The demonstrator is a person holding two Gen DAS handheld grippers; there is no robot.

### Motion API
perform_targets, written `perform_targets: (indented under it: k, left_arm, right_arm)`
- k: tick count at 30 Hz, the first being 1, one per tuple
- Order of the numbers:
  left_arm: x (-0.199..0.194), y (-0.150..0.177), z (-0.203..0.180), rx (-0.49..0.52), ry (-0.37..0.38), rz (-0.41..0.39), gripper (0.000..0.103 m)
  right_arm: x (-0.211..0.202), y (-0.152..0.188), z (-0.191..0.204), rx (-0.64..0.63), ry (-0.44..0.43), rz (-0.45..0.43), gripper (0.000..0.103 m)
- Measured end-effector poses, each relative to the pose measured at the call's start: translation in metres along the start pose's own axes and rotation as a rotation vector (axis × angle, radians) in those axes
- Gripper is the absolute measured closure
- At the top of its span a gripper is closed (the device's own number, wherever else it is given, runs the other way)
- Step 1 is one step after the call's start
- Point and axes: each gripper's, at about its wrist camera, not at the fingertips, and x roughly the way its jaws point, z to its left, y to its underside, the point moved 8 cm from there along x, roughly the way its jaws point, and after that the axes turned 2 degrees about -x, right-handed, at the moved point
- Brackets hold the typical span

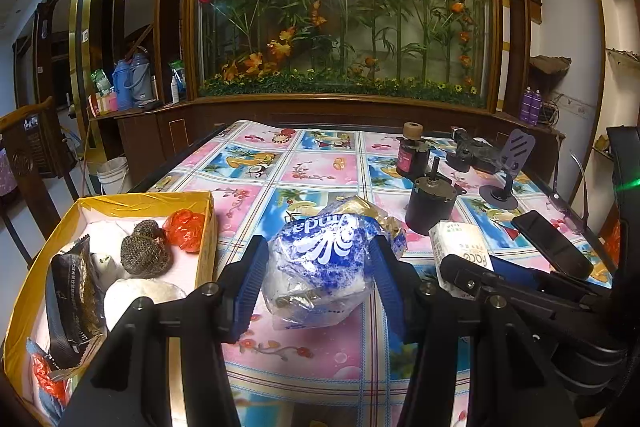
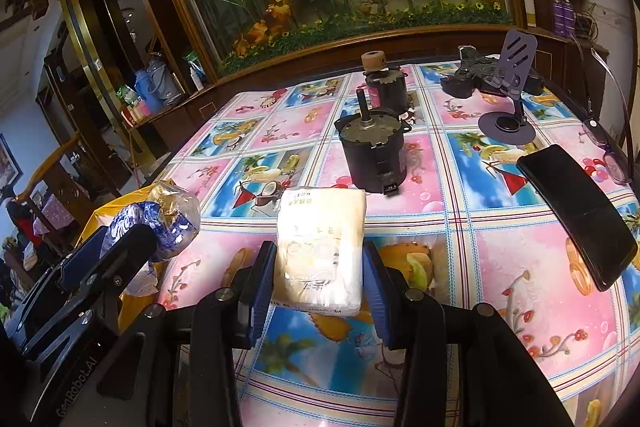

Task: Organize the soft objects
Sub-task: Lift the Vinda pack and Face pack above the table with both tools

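A crumpled blue-and-white plastic bag [image 1: 322, 259] sits between the blue pads of my left gripper [image 1: 320, 287], which is shut on it just right of the yellow box [image 1: 206, 227]. The box holds several soft things: two mesh pouches [image 1: 146, 253], a red bag [image 1: 185, 229], a black packet [image 1: 72, 303] and a white pad [image 1: 140, 293]. In the right wrist view my right gripper [image 2: 319, 281] is shut on a white tissue pack [image 2: 322, 239] low over the tablecloth. The bag [image 2: 160, 221] and left gripper [image 2: 114, 245] show at the left there.
Two black motors [image 2: 374, 155] [image 2: 386, 87] stand beyond the tissue pack. A purple phone stand [image 2: 508, 99], a black phone [image 2: 576, 211] and glasses [image 2: 608, 155] lie to the right. A wooden cabinet with a flower display backs the table [image 2: 440, 327].
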Motion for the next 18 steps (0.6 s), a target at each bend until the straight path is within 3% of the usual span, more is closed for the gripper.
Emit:
perform_targets:
  k: [11,18]
  left_arm:
    - [-0.028,-0.012,0.029,-0.065,0.001,-0.042,0.051]
    - [-0.050,-0.022,0.066,-0.113,-0.017,-0.064,0.051]
  right_arm:
    - [0.003,-0.001,0.017,-0.007,-0.028,-0.007,0.057]
    - [0.002,-0.001,0.058,-0.057,-0.091,-0.024,0.057]
